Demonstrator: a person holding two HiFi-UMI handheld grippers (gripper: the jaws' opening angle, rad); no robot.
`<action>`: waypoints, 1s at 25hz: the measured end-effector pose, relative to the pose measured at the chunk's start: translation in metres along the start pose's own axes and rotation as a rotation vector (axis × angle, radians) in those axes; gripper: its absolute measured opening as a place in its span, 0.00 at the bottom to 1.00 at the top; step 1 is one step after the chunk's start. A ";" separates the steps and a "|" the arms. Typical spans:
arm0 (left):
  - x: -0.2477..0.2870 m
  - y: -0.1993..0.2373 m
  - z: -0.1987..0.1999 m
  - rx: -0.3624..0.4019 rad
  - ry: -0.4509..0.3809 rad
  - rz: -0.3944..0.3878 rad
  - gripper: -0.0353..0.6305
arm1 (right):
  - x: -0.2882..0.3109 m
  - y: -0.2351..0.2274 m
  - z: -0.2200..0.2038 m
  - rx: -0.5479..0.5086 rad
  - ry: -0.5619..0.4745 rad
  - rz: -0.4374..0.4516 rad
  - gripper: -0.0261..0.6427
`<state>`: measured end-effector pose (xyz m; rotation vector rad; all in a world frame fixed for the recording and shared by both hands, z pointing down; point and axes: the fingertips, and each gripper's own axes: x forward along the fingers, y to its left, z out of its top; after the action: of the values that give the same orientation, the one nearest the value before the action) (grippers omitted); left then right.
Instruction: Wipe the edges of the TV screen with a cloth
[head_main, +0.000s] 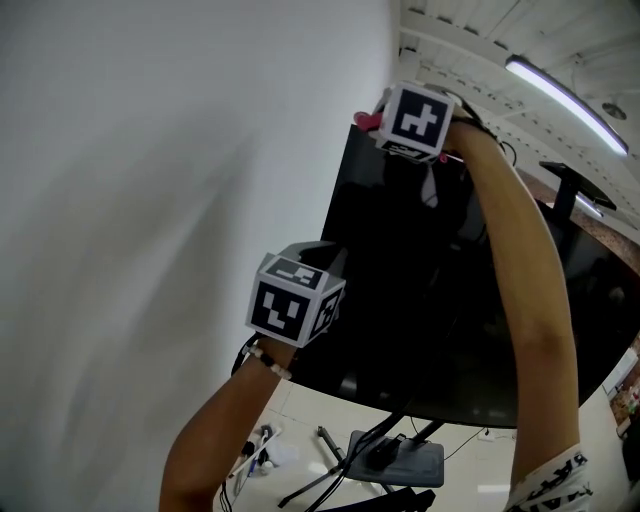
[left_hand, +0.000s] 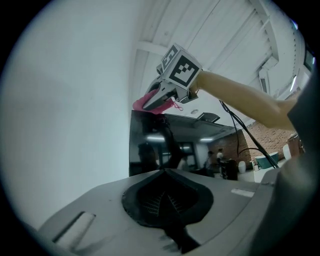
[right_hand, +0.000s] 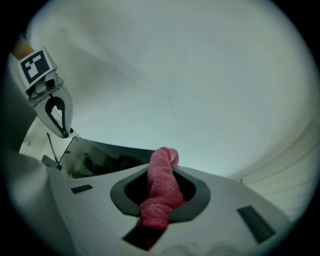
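Observation:
The black TV screen (head_main: 420, 300) hangs tilted in the head view, next to a white wall. My right gripper (head_main: 376, 116) is raised to the screen's top left corner and is shut on a pink cloth (head_main: 366, 121). In the right gripper view the rolled cloth (right_hand: 162, 185) sticks out between the jaws, just above the TV (right_hand: 100, 157). My left gripper (head_main: 325, 252) sits lower, at the screen's left edge, shut with nothing seen between its jaws. From the left gripper view, the right gripper (left_hand: 150, 102) presses the cloth (left_hand: 145, 102) on the TV (left_hand: 150, 145) corner.
A white wall (head_main: 150, 200) runs close along the TV's left side. Below the screen stands a dark stand base (head_main: 395, 462) with cables, and small items (head_main: 262, 450) lie on the floor. A ceiling light strip (head_main: 565, 100) glows at the upper right.

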<state>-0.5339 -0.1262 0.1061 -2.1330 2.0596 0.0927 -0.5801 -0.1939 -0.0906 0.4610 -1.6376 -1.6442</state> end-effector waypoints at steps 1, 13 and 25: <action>-0.004 0.004 -0.001 0.000 0.001 0.005 0.06 | 0.001 -0.002 0.010 0.025 -0.028 0.000 0.15; -0.038 0.016 -0.005 -0.012 -0.008 0.000 0.06 | -0.003 0.015 0.048 1.093 -0.527 -0.060 0.15; -0.061 -0.002 0.005 -0.041 -0.072 -0.059 0.05 | 0.017 0.022 0.028 1.464 -0.502 -0.010 0.15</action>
<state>-0.5345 -0.0653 0.1111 -2.1789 1.9705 0.2024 -0.6053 -0.1845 -0.0617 0.7407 -3.0370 -0.2479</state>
